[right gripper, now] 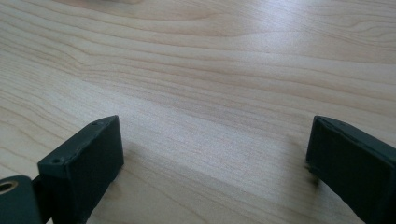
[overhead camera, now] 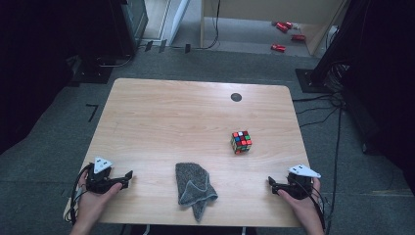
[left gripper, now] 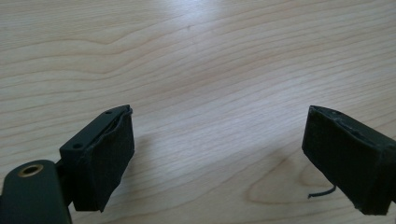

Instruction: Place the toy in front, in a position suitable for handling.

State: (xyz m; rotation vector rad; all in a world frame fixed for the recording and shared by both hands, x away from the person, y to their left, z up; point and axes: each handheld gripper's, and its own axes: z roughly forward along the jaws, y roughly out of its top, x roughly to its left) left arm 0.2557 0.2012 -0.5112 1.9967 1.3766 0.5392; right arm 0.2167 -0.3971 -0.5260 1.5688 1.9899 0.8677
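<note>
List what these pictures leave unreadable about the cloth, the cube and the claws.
- Grey cloth, high view: its own folds hide the underside.
- Cube, high view: far faces turned away; stickers too small to read fully.
- Left claw, right claw, gripper views: bodies cut off by the bottom edge.

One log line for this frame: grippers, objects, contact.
left gripper: open, empty | right gripper: open, empty | grey cloth: crumpled, near edge, untouched | puzzle cube: on table, untouched
</note>
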